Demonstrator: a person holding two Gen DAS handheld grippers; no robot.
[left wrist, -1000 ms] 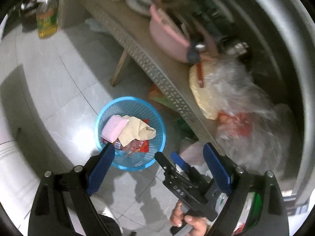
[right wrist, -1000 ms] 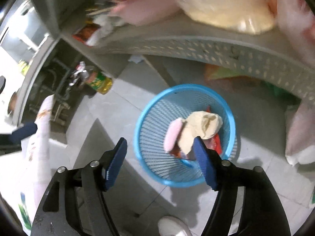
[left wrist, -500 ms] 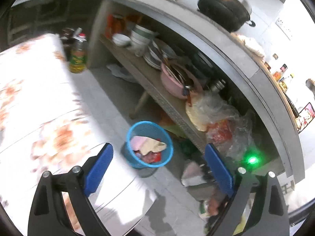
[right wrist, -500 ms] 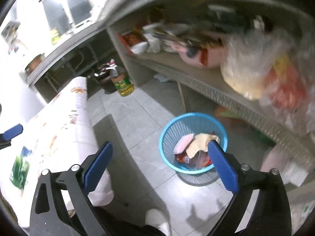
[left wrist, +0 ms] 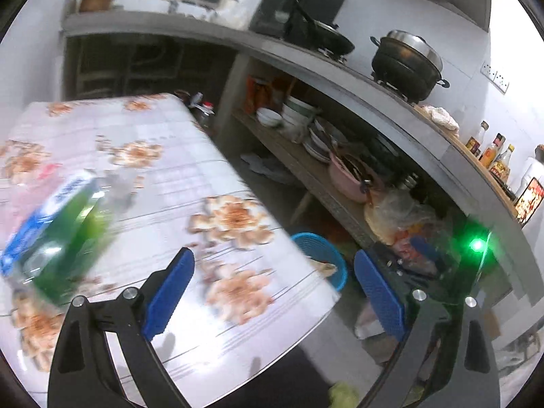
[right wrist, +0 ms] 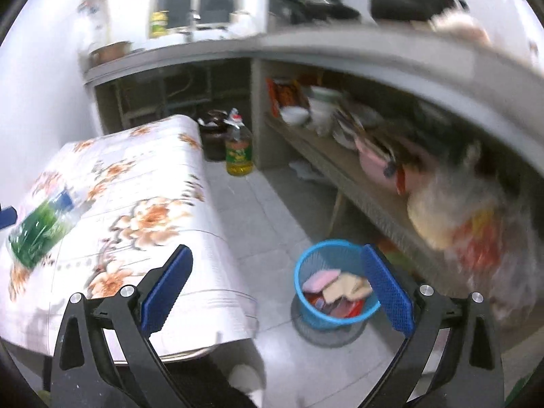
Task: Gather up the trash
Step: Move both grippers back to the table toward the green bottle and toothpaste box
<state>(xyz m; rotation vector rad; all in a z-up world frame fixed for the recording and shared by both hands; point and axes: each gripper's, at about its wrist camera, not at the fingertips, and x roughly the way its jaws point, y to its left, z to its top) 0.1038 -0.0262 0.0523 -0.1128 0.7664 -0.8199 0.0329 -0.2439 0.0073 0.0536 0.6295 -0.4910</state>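
A blue mesh trash basket [right wrist: 335,289] stands on the floor by the table's corner, holding a pink sponge [right wrist: 321,278], a tan wad and red wrappers. Its rim shows past the table edge in the left wrist view [left wrist: 321,255]. A green plastic bottle with a blue label [left wrist: 57,224] lies on the floral tablecloth; it also shows in the right wrist view [right wrist: 40,227]. My left gripper [left wrist: 275,292] is open and empty above the table's near corner. My right gripper [right wrist: 277,289] is open and empty, high above the floor left of the basket.
The floral-cloth table [right wrist: 142,204] fills the left. A cooking oil bottle [right wrist: 239,153] stands on the floor behind it. A shelf of bowls, a pink pot [left wrist: 350,180] and plastic bags [right wrist: 469,231] runs under the counter on the right.
Both grippers have risen and pulled back from the basket toward the table. The table top and the green bottle have come into view. Both stay open.
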